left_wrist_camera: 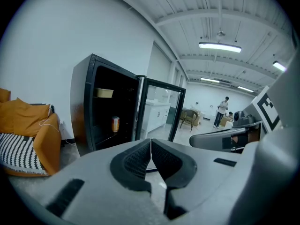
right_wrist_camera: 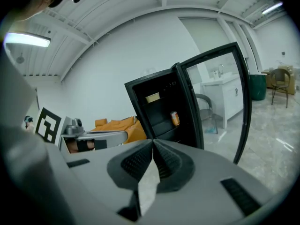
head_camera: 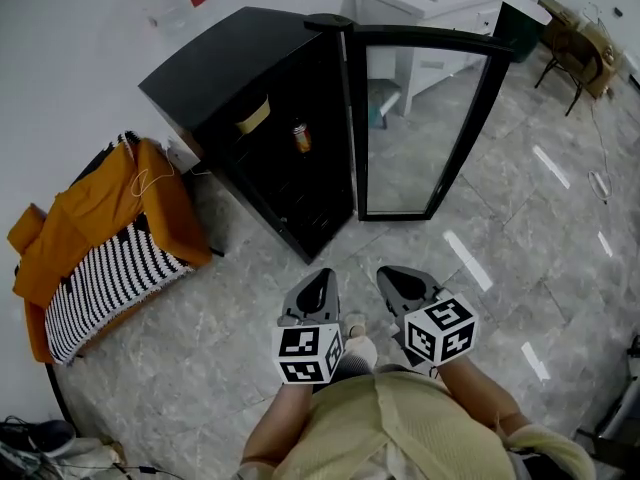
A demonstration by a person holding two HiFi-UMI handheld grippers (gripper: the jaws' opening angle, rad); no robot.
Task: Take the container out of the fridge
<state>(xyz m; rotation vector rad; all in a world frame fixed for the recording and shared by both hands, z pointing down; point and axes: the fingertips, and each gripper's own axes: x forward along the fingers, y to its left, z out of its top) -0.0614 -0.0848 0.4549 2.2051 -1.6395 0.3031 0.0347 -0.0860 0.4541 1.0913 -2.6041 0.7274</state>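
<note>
The left gripper (head_camera: 320, 278) and right gripper (head_camera: 392, 276) hang side by side, jaws together on nothing, seemingly not yet reaching. The container (head_camera: 253, 116) sits well ahead of their tips, on the upper shelf of the open fridge (head_camera: 230, 68).

Fridge (head_camera: 230, 78): one (upper centre, door open)
Container (head_camera: 252, 116): one
Can (head_camera: 300, 136): one
Grippers: two, left gripper (head_camera: 322, 276), right gripper (head_camera: 388, 273)

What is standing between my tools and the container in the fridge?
Nothing visible. The door is swung wide open, and only floor lies between the left tool, the right tool and the fridge. The container sits on an upper shelf; the can stands lower down, apart from it.
</note>
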